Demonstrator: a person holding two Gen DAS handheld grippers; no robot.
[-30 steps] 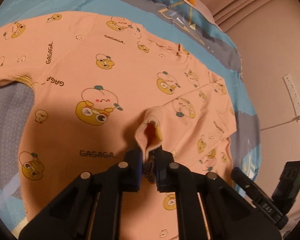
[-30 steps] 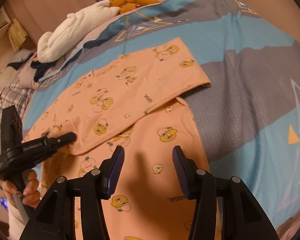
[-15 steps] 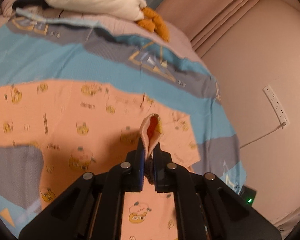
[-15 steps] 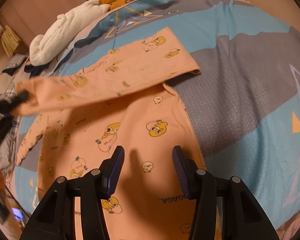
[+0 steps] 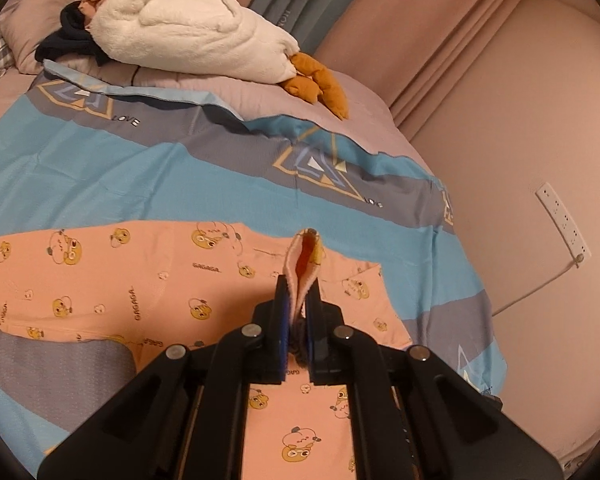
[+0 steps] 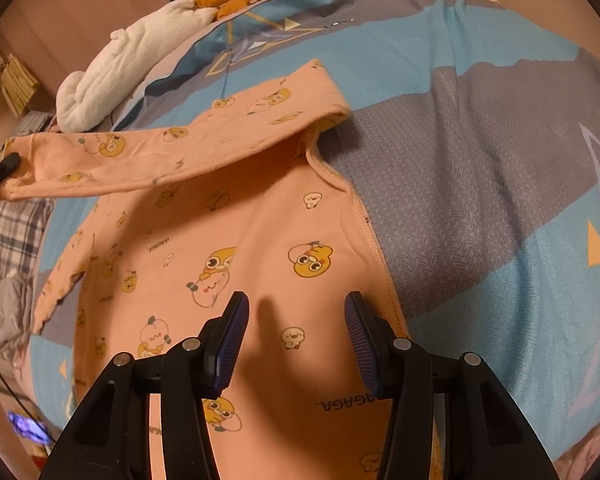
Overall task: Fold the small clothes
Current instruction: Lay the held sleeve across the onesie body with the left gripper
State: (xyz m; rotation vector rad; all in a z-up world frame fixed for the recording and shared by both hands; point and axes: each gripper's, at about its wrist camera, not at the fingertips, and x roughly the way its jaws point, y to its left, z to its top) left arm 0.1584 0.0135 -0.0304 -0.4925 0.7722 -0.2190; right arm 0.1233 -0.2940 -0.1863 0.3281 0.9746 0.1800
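A small peach shirt point(image 6: 236, 240) printed with yellow cartoon faces lies spread on the bed. My left gripper point(image 5: 298, 304) is shut on the sleeve cuff point(image 5: 306, 260), which sticks up between its fingers. In the right wrist view that sleeve point(image 6: 148, 156) stretches lifted across the shirt to the left gripper point(image 6: 4, 164) at the far left edge. My right gripper point(image 6: 296, 324) hovers open above the shirt's body, with nothing between its fingers.
The blue and grey bedspread point(image 6: 480, 200) lies under the shirt. A white plush goose point(image 5: 196, 40) with orange feet rests by the pillows at the back. A wall with a power strip point(image 5: 560, 216) borders the bed on the right of the left wrist view.
The left gripper has risen with the sleeve cuff, pulling the sleeve up off the shirt's body and toward the left of the right wrist view. The right gripper has stayed in place, open.
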